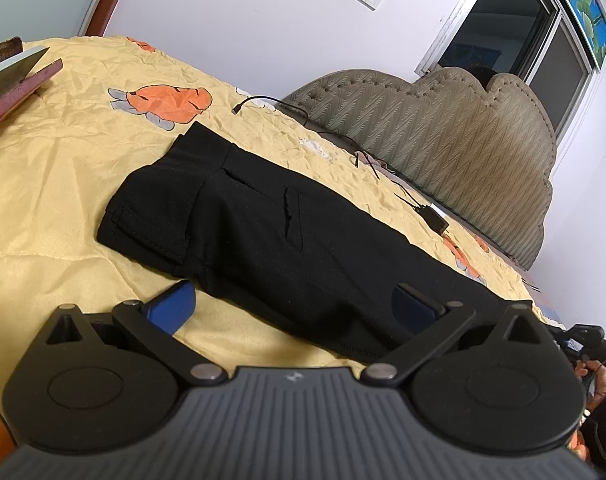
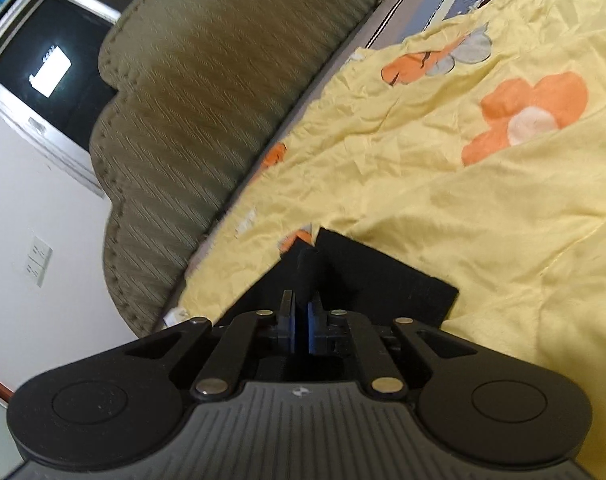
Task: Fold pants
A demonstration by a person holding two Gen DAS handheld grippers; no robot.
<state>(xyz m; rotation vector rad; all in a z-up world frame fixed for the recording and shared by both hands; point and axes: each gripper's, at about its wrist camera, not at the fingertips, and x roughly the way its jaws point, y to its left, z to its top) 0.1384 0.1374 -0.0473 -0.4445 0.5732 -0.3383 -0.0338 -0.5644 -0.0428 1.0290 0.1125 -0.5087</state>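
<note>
From the left wrist, the left gripper hangs with its blue fingers spread wide and nothing between them; the black pants lie just ahead of the fingertips, flat along the yellow bedspread, waistband farthest from the fingers. The open jaws probably wait at the near edge to take the cloth for a fold. A charger with its cable lies beyond the pants, near the headboard. No container shows. From the right wrist, the right gripper is clamped on a ridge of the pants' cloth standing up between the pads, likely a leg end pinched for lifting; the rest spreads just ahead of the tips on the bedspread.
</note>
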